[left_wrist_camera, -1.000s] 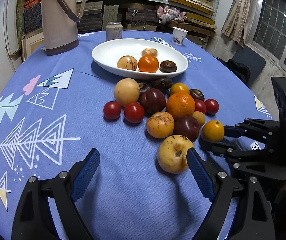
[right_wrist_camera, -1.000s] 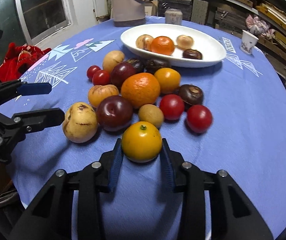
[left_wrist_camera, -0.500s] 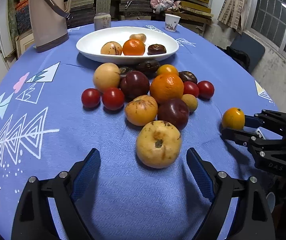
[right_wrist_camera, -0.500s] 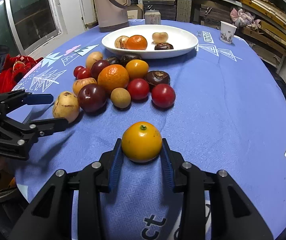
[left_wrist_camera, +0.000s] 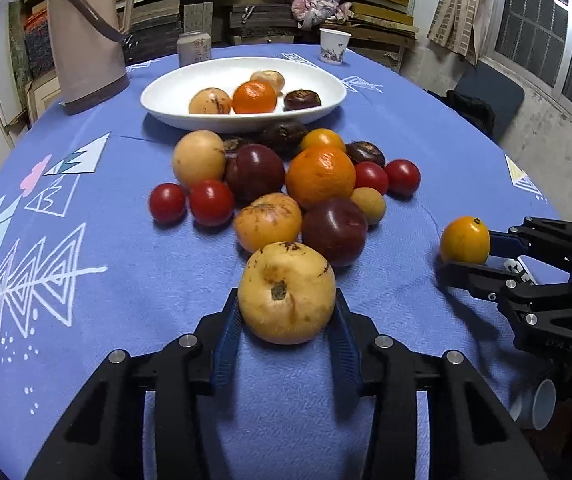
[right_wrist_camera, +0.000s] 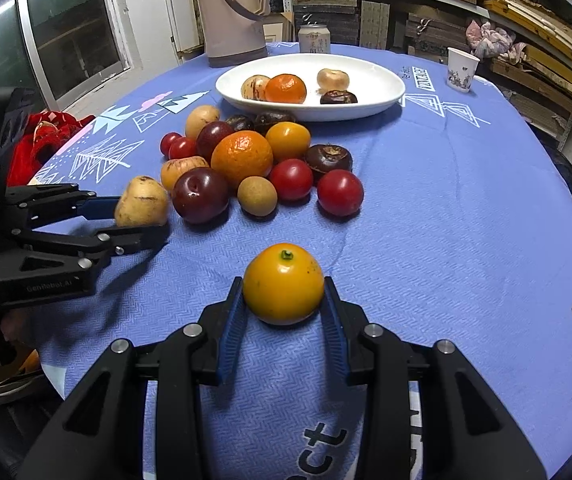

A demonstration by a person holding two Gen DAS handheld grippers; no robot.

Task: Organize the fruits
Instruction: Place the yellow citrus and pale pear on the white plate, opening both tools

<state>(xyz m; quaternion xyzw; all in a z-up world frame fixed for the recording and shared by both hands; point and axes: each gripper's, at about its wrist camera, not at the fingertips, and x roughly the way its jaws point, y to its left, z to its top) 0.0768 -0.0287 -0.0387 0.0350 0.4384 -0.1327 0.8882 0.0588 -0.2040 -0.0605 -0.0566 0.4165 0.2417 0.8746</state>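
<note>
My left gripper (left_wrist_camera: 286, 312) is shut on a large yellow spotted pear (left_wrist_camera: 286, 292), at the near edge of the fruit pile; it also shows in the right wrist view (right_wrist_camera: 141, 202). My right gripper (right_wrist_camera: 283, 300) is shut on a small yellow-orange fruit (right_wrist_camera: 283, 289), held apart from the pile, to its right in the left wrist view (left_wrist_camera: 464, 240). The pile (left_wrist_camera: 320, 176) holds an orange, dark plums, red tomatoes and brown fruits. A white oval plate (left_wrist_camera: 318, 78) behind it holds several fruits.
A beige thermos jug (left_wrist_camera: 85, 36), a drink can (left_wrist_camera: 193, 48) and a paper cup (left_wrist_camera: 334, 46) stand at the table's far side. The blue patterned cloth (left_wrist_camera: 85, 280) covers the round table. Red fabric (right_wrist_camera: 41, 140) lies off the left edge.
My left gripper has closed on the yellow pear. My right gripper has drawn the small yellow-orange fruit back and away from the pile.
</note>
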